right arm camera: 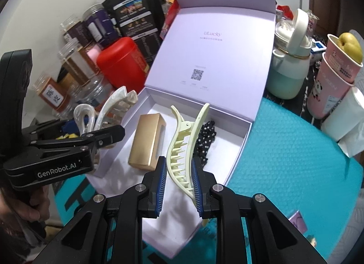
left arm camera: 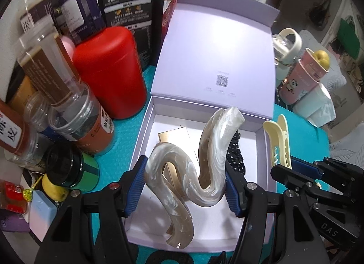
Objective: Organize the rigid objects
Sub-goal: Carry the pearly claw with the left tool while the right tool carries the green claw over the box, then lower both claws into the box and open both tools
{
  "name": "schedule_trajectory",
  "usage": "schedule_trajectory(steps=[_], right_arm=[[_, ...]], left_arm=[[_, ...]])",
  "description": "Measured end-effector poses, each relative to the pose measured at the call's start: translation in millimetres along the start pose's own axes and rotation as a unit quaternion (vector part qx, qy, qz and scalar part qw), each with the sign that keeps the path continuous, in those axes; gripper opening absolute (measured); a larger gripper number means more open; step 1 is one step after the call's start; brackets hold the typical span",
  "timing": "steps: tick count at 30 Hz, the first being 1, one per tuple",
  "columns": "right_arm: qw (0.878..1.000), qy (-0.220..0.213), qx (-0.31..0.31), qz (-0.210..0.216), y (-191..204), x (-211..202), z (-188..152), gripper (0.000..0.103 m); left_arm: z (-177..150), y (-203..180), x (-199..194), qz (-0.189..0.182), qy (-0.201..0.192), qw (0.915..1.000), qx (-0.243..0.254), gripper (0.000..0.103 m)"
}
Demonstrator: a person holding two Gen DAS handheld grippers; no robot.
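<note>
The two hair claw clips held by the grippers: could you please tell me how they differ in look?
The pearl-white clip is marbled, glossy and wavy like an S; the pale yellow clip is plain, matte and a slim single curve. The left gripper stands wider on the white clip than the right gripper on the yellow one. Both are gripped above the open lilac box.

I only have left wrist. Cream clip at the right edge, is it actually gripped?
Observer: Yes. The right gripper is shut on the pale yellow plastic claw clip, pads on both sides.
Operator: Anything under it?
Observer: It hangs over the open lilac cardboard box, above the black polka-dot fabric piece.
Operator: That gold thing behind my pearl clip?
Observer: A gold rectangular box lying flat on the box floor, apart from both clips.
</note>
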State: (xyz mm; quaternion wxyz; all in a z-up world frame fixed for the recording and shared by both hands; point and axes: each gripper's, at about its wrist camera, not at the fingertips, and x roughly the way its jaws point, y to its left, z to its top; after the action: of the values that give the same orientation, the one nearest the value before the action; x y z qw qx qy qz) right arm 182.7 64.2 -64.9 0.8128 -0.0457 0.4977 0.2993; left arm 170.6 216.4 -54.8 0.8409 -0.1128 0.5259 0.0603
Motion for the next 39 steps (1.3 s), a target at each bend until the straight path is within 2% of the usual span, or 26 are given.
schedule_trajectory(steps=[13,20,35,39], right_arm=[[0.999,0.012,0.028,0.020,-20,39,9,0.022],[0.999,0.027,0.037,0.016,-26,57,9,0.022],[0.998,0.045,0.033,0.001,-27,88,10,0.022],[0.998,0.050,0.026,0.001,-23,91,12,0.023]], left_arm=[[6,7,40,-0.009,0.031,0.9990,-0.032,0.061],[8,7,58,-0.007,0.047,0.9980,-0.043,0.061],[6,4,77,-0.011,0.051,0.9973,-0.053,0.061],[6,4,87,-0.017,0.069,0.9962,-0.052,0.061]])
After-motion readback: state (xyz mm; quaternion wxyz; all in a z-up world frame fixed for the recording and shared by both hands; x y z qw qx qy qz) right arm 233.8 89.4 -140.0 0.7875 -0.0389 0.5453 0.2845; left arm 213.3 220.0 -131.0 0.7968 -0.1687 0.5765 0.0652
